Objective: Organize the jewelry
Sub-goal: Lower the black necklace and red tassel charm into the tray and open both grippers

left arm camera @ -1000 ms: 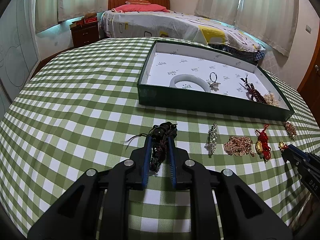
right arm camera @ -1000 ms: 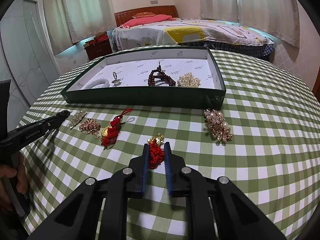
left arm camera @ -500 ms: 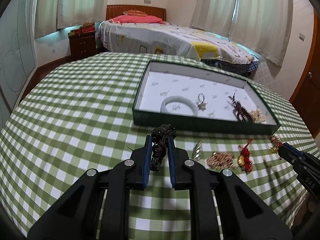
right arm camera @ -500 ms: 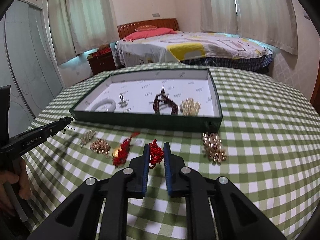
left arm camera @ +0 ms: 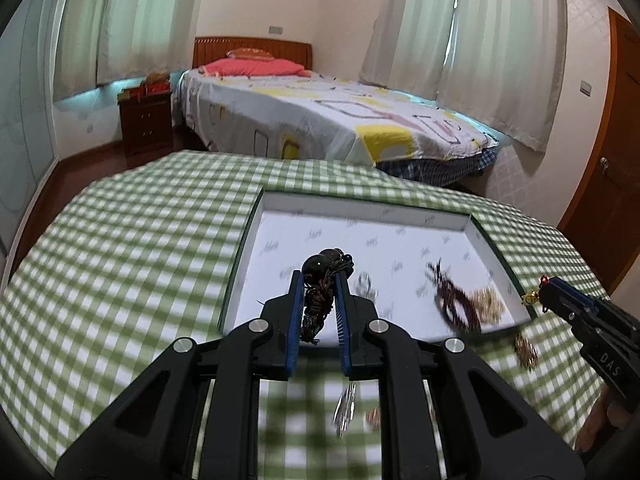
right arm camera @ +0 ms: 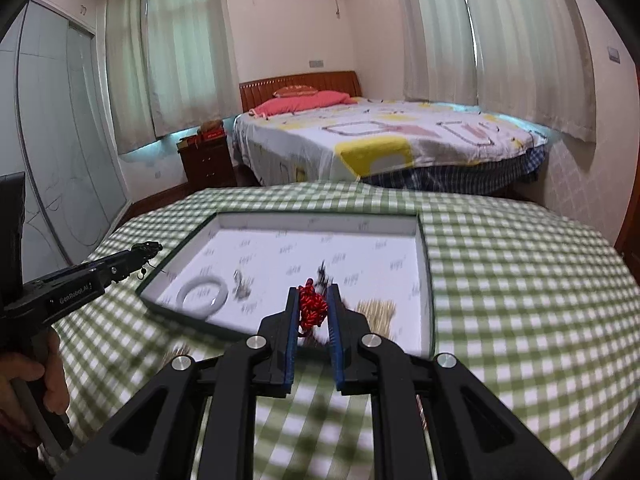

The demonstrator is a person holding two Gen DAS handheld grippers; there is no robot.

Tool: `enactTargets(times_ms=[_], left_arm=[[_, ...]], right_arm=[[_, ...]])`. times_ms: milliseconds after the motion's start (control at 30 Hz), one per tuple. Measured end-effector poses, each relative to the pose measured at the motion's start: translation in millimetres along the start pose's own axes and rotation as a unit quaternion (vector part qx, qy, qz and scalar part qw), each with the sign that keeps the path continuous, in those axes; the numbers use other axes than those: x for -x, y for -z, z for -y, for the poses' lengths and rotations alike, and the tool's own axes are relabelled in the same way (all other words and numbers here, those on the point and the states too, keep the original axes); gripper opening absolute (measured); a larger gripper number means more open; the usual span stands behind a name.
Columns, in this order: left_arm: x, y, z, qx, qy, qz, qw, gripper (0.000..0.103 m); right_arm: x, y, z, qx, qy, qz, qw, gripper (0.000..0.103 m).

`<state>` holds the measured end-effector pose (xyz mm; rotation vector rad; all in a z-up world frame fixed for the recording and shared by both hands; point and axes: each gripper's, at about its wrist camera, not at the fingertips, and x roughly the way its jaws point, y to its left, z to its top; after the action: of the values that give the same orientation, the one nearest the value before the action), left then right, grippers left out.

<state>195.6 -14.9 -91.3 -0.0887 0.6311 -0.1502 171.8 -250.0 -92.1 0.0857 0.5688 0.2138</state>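
left gripper (left arm camera: 320,280) clamps a dark beaded cord bracelet (left arm camera: 320,292), right gripper (right arm camera: 314,300) a red knotted charm (right arm camera: 313,308); the green white-lined tray (left arm camera: 440,222) lies at frame centre, just beyond both tips.

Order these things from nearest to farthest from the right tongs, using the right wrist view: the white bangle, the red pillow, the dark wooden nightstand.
1. White ring-shaped bangle: in the green box, just left of the right tongs.
2. Dark wooden nightstand: past the table, left of the bed.
3. Red pillow: farthest, at the headboard.
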Motion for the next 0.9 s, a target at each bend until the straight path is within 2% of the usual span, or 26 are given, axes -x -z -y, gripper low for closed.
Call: enactTargets(times_ms=[167,267,567,800,900], left_arm=[[-29.3,-20.7,3.2,-0.007,-0.006,0.004,1.0000,0.016],[-52.3,-28.1,0.5,-0.005,-0.008,-0.009,0.9999,0.016],[-126.7,-25.1,-18.7,0.010,-0.020,-0.087,0.9959,0.016],[-148.4,-20.3,-23.2,0.017,-0.026,-0.122,0.9920,0.016],[-149.1,-18.6,-22.0,0.014,-0.026,-0.126,0.9916,0.017]], right_arm=[[-22.3,-17.0,9.4,0.003,0.012,0.008,1.000,0.015],[-41.1,-20.5,16.2,0.001,0.020,-0.001,1.000,0.015],[-104.6,-12.9,49.0,-0.022,0.037,-0.072,0.996,0.015],[-117.0,-13.9,53.9,-0.030,0.038,-0.100,0.994,0.015],[-120.0,-12.8,55.5,-0.031,0.036,-0.112,0.993,0.016]])
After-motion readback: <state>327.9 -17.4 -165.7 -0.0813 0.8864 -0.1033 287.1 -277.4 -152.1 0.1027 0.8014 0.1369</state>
